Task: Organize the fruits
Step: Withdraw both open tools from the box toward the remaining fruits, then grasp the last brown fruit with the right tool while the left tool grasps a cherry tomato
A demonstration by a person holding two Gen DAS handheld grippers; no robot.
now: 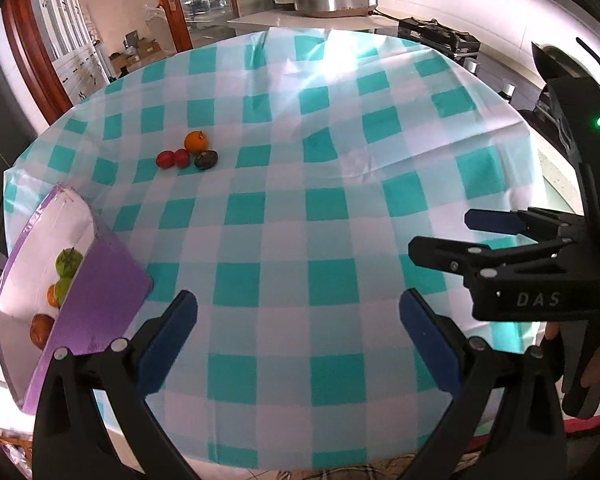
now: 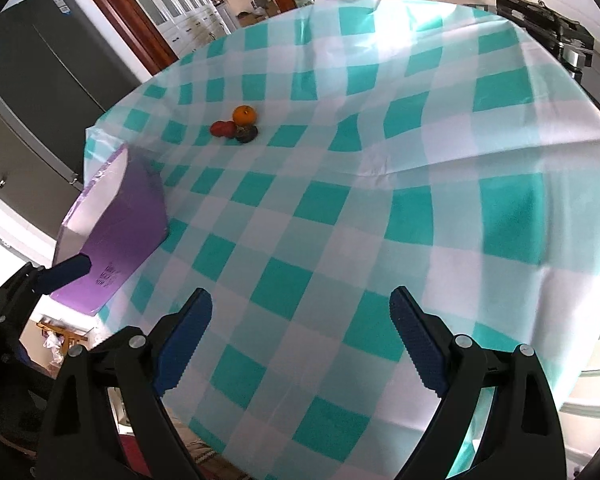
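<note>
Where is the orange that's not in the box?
The orange sits out on the checked tablecloth, at the far left in both wrist views, beside two red fruits and a dark avocado, beyond the purple box.

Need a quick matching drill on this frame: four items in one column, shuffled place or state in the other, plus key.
Items
1. orange
2. green fruit
3. left gripper
4. purple box

Descriptions
A. inside the box
B. open, holding nothing
C. at the table's left edge
D. on the checked cloth, in the loose fruit cluster

Pairs: 1-D, 2-A, 3-B, 4-C
</note>
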